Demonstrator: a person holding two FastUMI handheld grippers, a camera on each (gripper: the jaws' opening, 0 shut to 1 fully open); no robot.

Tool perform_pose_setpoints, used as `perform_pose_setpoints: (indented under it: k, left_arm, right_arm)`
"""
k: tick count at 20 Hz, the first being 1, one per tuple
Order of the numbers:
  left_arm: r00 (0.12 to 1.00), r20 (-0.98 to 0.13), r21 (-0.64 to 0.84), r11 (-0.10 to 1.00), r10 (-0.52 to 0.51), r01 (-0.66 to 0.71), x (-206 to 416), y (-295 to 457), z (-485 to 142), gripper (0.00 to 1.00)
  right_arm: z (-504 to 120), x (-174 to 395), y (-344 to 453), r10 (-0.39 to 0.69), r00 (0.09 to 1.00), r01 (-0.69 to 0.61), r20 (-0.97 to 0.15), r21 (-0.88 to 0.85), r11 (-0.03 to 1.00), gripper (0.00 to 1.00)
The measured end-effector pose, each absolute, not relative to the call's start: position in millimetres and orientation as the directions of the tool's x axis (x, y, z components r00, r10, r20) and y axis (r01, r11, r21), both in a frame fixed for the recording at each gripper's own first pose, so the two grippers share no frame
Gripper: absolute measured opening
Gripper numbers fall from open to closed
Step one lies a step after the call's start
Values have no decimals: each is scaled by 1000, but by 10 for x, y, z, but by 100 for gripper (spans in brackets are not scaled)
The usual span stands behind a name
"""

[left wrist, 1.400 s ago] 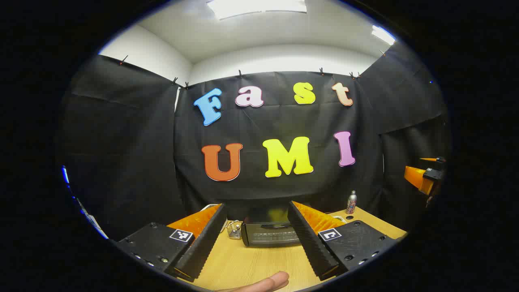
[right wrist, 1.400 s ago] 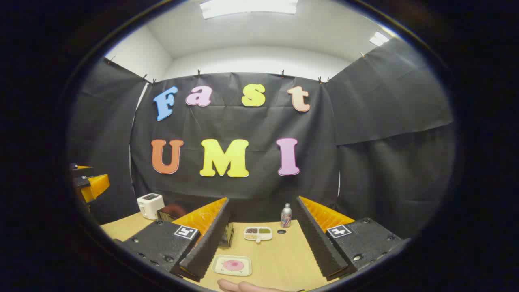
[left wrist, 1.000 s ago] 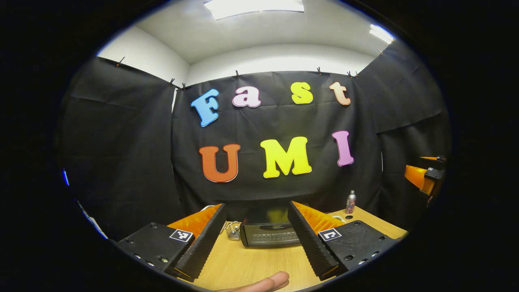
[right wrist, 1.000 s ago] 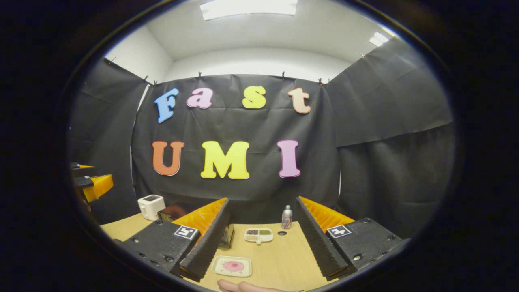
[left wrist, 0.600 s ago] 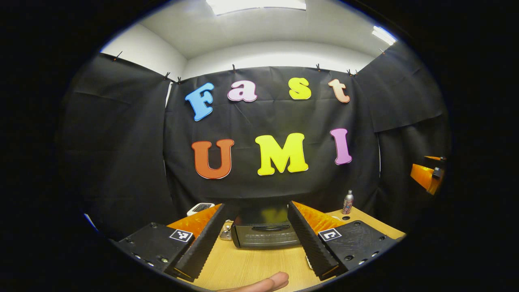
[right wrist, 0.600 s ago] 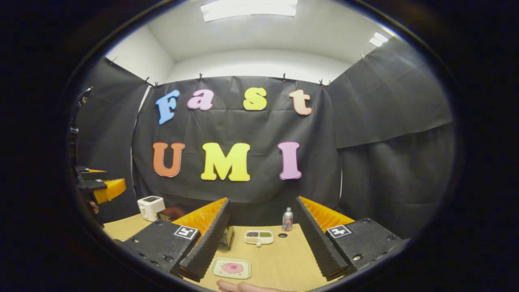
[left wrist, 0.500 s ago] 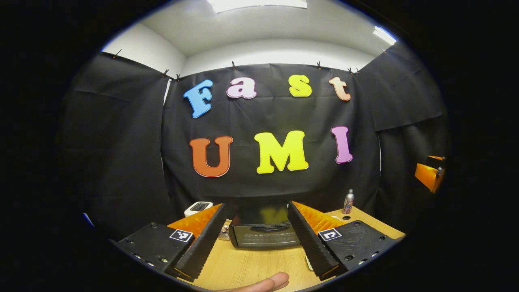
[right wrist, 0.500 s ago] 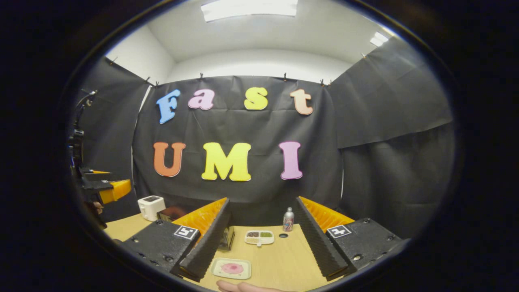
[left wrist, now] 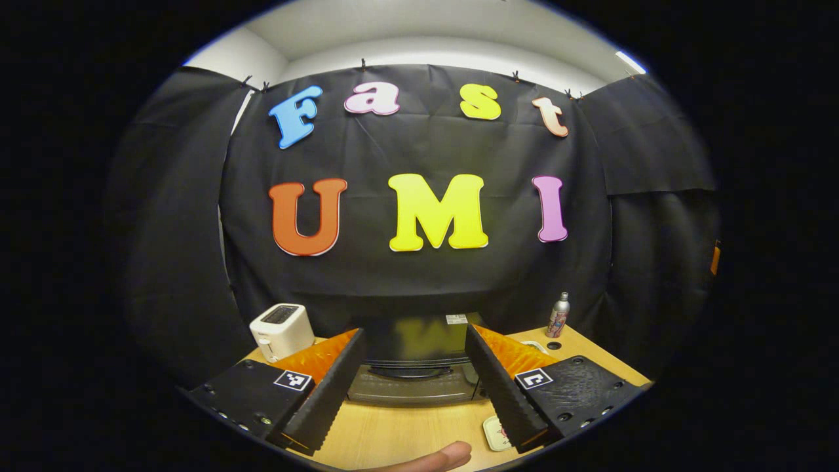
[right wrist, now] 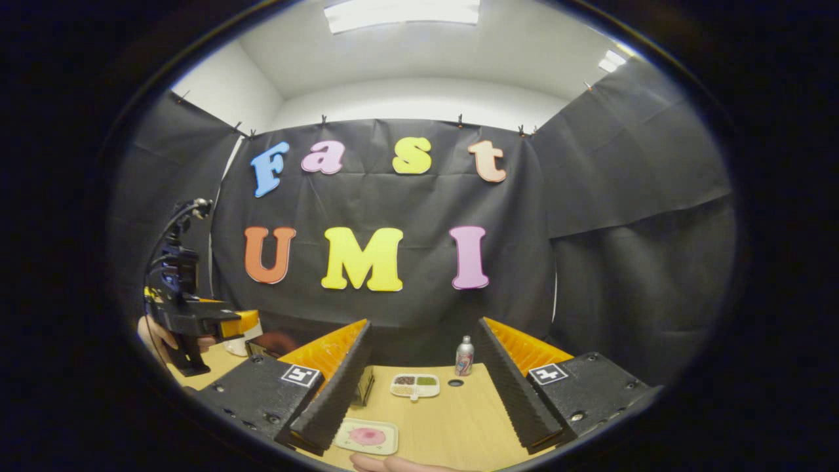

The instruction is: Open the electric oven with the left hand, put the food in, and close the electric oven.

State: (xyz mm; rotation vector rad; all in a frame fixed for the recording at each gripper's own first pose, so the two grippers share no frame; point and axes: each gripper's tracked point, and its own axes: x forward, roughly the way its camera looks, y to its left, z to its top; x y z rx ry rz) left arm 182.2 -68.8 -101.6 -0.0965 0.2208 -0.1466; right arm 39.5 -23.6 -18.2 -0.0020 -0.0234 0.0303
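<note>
Left tool (left wrist: 411,400) wide open, holds nothing, electric oven (left wrist: 413,367) straight ahead between its fingers, door closed. Right tool (right wrist: 419,400) wide open, empty; plate of food (right wrist: 365,436) on counter (right wrist: 452,419) just ahead by its left finger.

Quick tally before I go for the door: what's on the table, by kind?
Oven: 1, door shut
Toaster: 1
Bottle: 1
Trays: 2, food plate, divided dish
Total: 5
</note>
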Motion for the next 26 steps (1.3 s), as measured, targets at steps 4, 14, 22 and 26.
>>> perform_pose_setpoints:
  k: [4, 14, 22, 26]
  left_arm:
    - [944, -294, -89, 987, -152, 132, 2162, -744, -1405, 97]
    - [858, -491, -72, 989, -150, 131, 2695, -877, -2311, 97]
    - [823, -548, -79, 989, -150, 127, 2663, -879, -2504, 97]
    - [830, -536, -68, 988, -152, 137, 2561, -846, -2481, 96]
  right_arm:
    - [-272, 440, -447, 1, 1000, -1, 13, 0, 1000, 100]
    - [-513, 480, -883, -55, 998, 55, -38, 4, 998, 100]
    - [-495, 341, -919, -47, 998, 47, -36, 13, 999, 100]
    - [-436, 185, -912, -50, 998, 50, -24, 8, 999, 100]
